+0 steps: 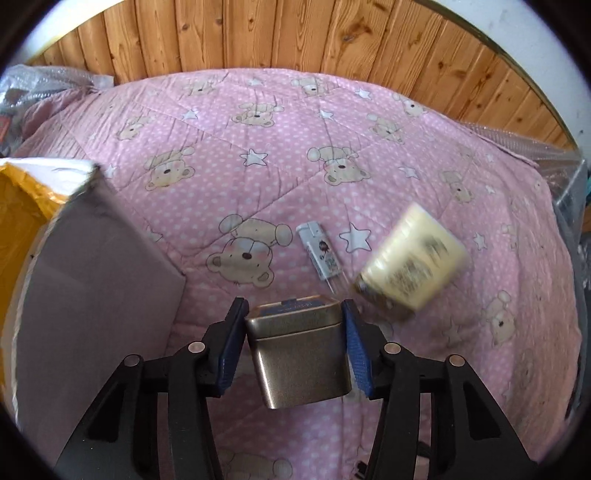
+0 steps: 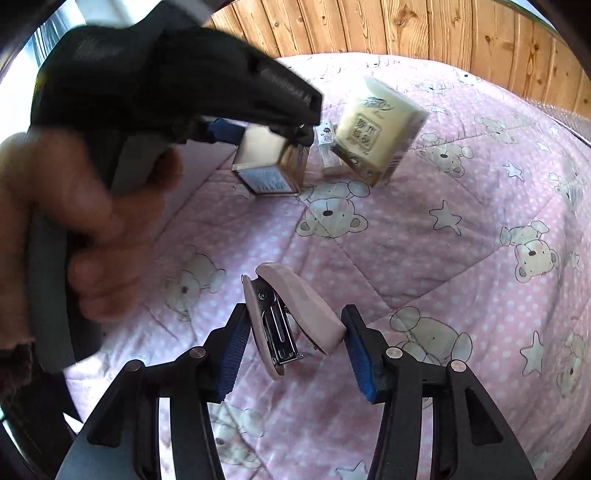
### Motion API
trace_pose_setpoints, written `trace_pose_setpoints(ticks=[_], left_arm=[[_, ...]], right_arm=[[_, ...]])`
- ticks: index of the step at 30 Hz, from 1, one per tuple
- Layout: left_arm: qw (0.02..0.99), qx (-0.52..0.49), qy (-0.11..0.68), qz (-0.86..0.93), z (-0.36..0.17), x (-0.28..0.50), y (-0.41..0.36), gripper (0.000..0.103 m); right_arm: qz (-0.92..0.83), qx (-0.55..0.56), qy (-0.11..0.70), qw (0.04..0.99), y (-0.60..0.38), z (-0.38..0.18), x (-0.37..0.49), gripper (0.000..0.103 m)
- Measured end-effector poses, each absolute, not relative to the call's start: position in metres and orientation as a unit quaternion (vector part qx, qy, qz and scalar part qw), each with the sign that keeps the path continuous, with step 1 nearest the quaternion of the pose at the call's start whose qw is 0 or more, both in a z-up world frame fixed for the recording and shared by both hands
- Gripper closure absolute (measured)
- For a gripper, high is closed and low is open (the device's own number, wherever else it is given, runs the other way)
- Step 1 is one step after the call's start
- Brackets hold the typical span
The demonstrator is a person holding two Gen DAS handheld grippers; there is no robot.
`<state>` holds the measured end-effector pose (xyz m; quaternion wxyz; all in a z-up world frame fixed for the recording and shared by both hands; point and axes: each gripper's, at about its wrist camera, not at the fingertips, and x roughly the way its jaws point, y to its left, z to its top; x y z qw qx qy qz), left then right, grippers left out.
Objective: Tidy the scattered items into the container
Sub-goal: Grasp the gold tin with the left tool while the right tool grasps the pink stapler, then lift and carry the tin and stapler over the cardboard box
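A gold metal tin with a dark lid sits between the blue pads of my left gripper, and both pads press its sides. In the right wrist view the same tin hangs tilted in the left gripper, its labelled bottom showing. My right gripper is shut on a pale pink stapler whose mouth gapes, one pad on its base and one on its top. A cream tissue pack, blurred and tilted, and a white lighter lie on the pink quilt beyond the tin.
A cardboard box with a yellow inside stands at the left, close to the left gripper. A person's hand grips the left tool's handle. Wooden panelling backs the bed, and bubble wrap lies along its right edge.
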<state>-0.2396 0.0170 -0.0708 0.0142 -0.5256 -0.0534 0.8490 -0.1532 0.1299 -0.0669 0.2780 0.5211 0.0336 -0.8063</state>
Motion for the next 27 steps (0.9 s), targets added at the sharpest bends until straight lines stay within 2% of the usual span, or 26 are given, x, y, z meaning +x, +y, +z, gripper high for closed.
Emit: trace_pose_setpoints(ticks=[9,27], left_arm=[[0.029,-0.505,-0.022,0.862,-0.035,-0.180,0.020,0.051],[0.064,-0.479,-0.085,0.871,0.012,-0.085,-0.004,0.051]], right_arm=[[-0.820,0.500,0.003,0.279,0.145,-0.039,-0.132,0.051],[-0.847,0.460,-0.008,0.268,0.135,0.002,-0.088,0.051]])
